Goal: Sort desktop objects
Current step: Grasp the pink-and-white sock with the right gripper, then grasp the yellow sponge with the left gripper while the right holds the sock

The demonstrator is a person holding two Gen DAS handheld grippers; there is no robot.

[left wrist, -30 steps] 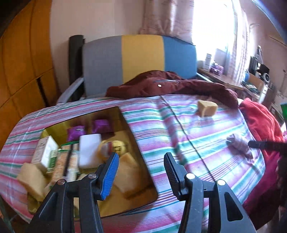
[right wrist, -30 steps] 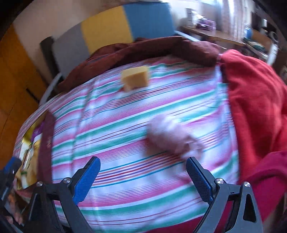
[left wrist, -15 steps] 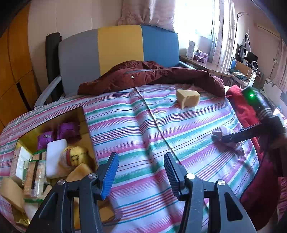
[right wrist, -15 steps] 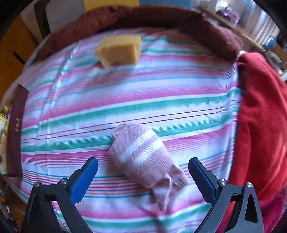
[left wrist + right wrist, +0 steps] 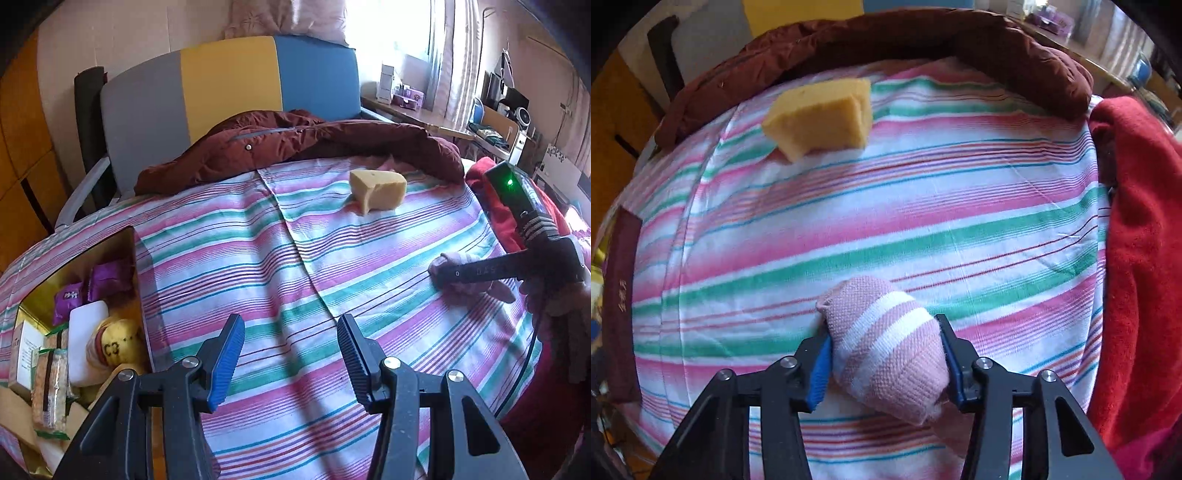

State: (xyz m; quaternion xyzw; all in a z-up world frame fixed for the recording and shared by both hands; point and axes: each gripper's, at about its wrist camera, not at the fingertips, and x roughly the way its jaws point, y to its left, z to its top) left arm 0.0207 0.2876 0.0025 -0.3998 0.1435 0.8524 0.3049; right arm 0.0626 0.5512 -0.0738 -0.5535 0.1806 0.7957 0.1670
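Observation:
A rolled pink sock with white stripes [image 5: 875,306] lies on the striped cloth [image 5: 886,206] at its right side. My right gripper [image 5: 884,332] points down over it. Its jaws are closing, and both pads touch the sock's sides. The left wrist view shows that right gripper [image 5: 480,271] on the sock [image 5: 441,258], with a hand behind it. A yellow sponge [image 5: 378,188] sits farther back on the cloth. My left gripper [image 5: 290,332] hovers open over the cloth's middle, nothing between its fingers. To its left is a gold-lined box [image 5: 118,247] holding several small items.
A maroon jacket [image 5: 295,144] lies along the cloth's far edge, against a grey, yellow and blue chair back [image 5: 229,92]. A red blanket [image 5: 1137,221] is piled at the right edge. A cluttered desk [image 5: 443,125] stands by the window.
My right gripper came down over the sock and its jaws closed from wide open onto it. My left gripper swung to the right, away from the box and over the cloth.

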